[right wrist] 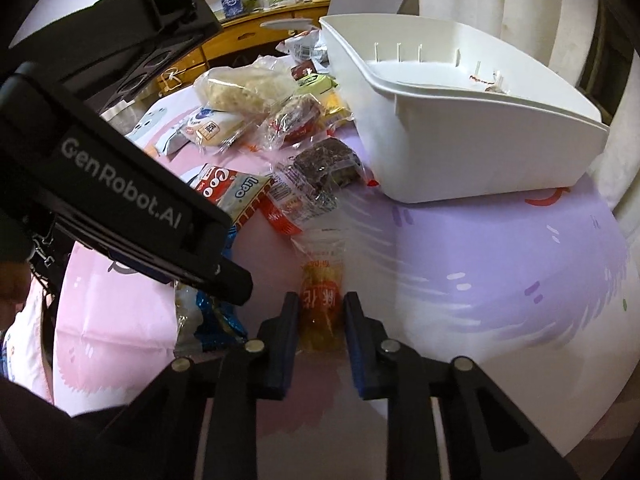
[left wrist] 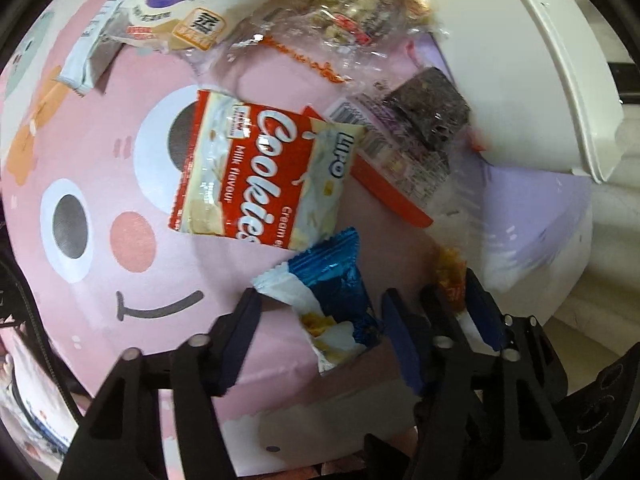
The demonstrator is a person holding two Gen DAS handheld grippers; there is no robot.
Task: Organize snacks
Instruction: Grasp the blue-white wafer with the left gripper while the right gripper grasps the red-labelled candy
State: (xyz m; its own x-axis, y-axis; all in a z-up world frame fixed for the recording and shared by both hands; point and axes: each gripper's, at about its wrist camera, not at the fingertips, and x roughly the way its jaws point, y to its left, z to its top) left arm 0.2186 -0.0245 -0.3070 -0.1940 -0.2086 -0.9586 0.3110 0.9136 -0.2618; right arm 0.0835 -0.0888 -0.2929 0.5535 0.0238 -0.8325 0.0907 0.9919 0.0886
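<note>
Claws first: right claw (right wrist: 318, 320) has its pads against the sides of an orange packet (right wrist: 322, 300), narrow gap, so it reads as a grip, with the packet not lifted off the table. Left claw (left wrist: 320, 320) stands about half open around a blue-and-white wrapper (left wrist: 336, 304); left pad at the crimped white end, right pad apart from the wrapper, so no grip there.

Axes: orange packet is long and slim, with its long axis running straight away from the right claw towards the white bin (right wrist: 460, 128). Blue wrapper lies tilted, with its long axis running from its blue tip, just beside the Cookies pack (left wrist: 256, 172), down to the end nearest the camera.

Progress, my read: early. The bin looks nearly empty; only something small against the far wall, too small to tell. Cookies pack, dark cake bar (left wrist: 428, 112), rice-cracker bag (right wrist: 244, 88) and the rest lie loose on the pink table (left wrist: 120, 340) cover. Almost all the sorting is left.
</note>
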